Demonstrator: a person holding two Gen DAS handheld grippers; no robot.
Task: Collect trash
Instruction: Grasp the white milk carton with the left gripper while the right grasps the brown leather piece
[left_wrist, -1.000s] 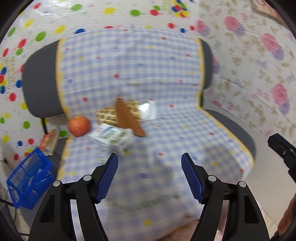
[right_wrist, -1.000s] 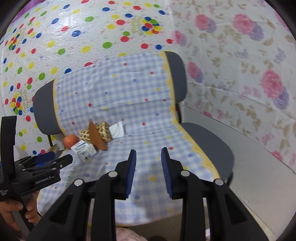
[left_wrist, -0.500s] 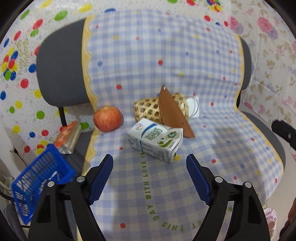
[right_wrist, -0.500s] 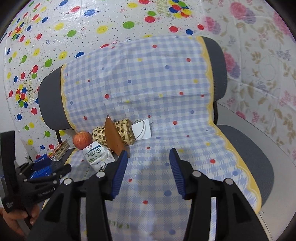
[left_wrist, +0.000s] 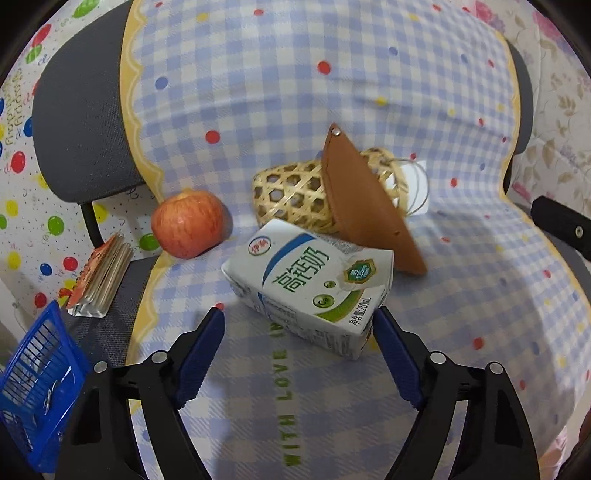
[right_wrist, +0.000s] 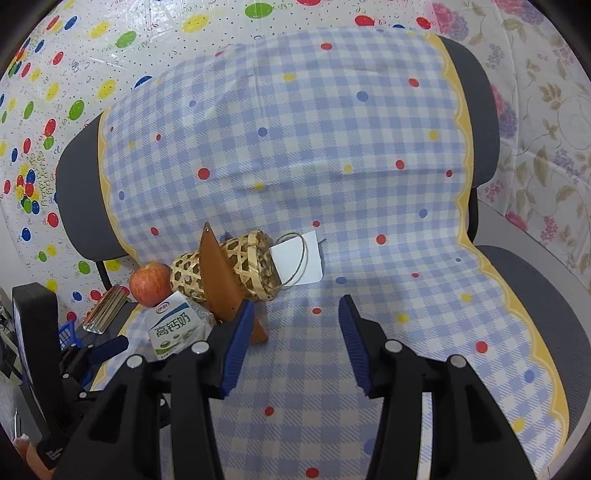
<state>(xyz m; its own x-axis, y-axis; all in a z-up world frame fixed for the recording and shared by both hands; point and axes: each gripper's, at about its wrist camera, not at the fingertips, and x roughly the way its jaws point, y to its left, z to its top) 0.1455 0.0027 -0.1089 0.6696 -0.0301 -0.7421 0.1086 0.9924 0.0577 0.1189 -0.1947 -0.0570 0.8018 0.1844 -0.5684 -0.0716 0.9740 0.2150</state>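
Observation:
A white, green and blue milk carton (left_wrist: 310, 284) lies on its side on the checked cloth over a chair seat (left_wrist: 461, 387). My left gripper (left_wrist: 299, 325) is open, its blue fingertips on either side of the carton's near end, empty. Behind the carton lie a woven bamboo basket (left_wrist: 295, 195) on its side, a brown leather piece (left_wrist: 365, 206), a white card (left_wrist: 417, 184) and a red apple (left_wrist: 188, 223). My right gripper (right_wrist: 295, 314) is open and empty, just right of the leather piece (right_wrist: 218, 280) and carton (right_wrist: 171, 325).
A blue plastic basket (left_wrist: 33, 391) stands on the floor at the left. A stack of paper packets (left_wrist: 99, 273) lies on the chair's bare left edge. Dotted and flowered sheets cover the walls behind. The left gripper's body (right_wrist: 48, 376) shows at the right wrist view's left edge.
My left gripper has moved forward and down to the carton, which now sits between its fingertips. My right gripper has opened wider and moved closer to the seat.

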